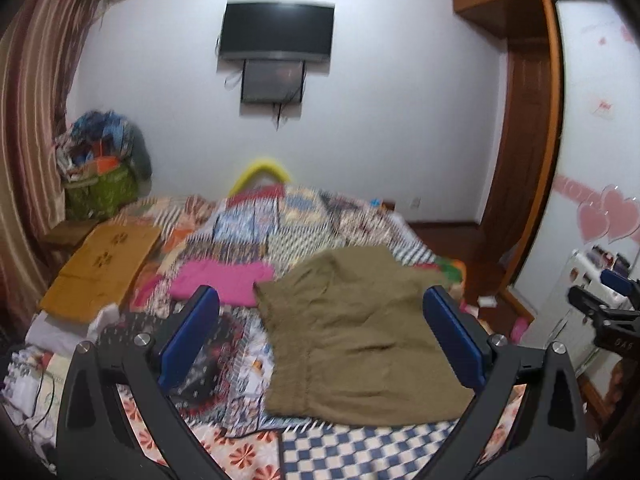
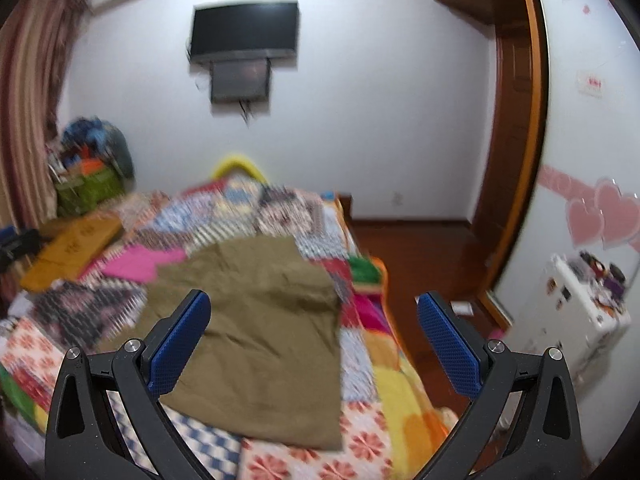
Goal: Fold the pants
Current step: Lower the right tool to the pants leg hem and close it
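Patchwork quilt in many colours is covering the bed and filling the middle of both views, with a white wall rising behind it. Olive-khaki pants are lying folded into a compact, roughly rectangular bundle on the near right part of the quilt, touching it all along their underside and sitting just beside a pink cloth on their left. An orange-brown flat item is resting near the quilt's left edge, well apart from the pants. A black television is hanging on the wall, with a smaller dark screen just below it.

Both tools are hovering above the bed, touching nothing. The left gripper is spreading its blue-padded fingers wide, with the pants showing between them. The right gripper is likewise gaping wide and gripping nothing, its left pad appearing over the pants' near left edge.
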Demonstrator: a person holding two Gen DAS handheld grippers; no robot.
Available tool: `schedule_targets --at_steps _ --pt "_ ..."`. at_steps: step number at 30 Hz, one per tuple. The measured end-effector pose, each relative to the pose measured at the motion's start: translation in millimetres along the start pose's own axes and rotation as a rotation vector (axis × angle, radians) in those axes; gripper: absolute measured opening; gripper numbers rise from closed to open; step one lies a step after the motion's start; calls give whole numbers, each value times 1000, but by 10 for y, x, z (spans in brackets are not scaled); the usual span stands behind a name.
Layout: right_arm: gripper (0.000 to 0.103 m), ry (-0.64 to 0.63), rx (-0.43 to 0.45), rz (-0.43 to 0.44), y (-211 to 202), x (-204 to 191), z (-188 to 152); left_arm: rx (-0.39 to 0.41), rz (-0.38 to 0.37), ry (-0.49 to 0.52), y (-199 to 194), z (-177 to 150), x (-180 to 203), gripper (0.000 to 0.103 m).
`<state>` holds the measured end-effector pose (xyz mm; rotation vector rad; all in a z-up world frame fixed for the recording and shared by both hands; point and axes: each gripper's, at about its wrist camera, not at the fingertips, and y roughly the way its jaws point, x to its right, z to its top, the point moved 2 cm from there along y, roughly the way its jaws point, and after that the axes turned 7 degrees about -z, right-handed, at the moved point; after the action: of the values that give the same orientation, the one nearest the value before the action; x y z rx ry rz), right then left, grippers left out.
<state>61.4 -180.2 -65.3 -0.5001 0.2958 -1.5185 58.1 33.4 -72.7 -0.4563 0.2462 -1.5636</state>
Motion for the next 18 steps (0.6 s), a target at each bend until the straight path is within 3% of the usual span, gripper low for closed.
schedule_targets --at_steps 6,9,13,18 --pt "103 14 -205 -1 433 205 -411 -164 8 -33 415 -371 -267 103" --pt "102 -8 -267 -25 542 225 -522 -234 26 -38 619 -576 -373 103" --pt "99 13 -348 -10 726 303 -690 -322 28 -53 843 -825 -458 89" --pt "97 22 -423 13 909 274 -863 -427 -3 -85 1117 -1056 -498 89"
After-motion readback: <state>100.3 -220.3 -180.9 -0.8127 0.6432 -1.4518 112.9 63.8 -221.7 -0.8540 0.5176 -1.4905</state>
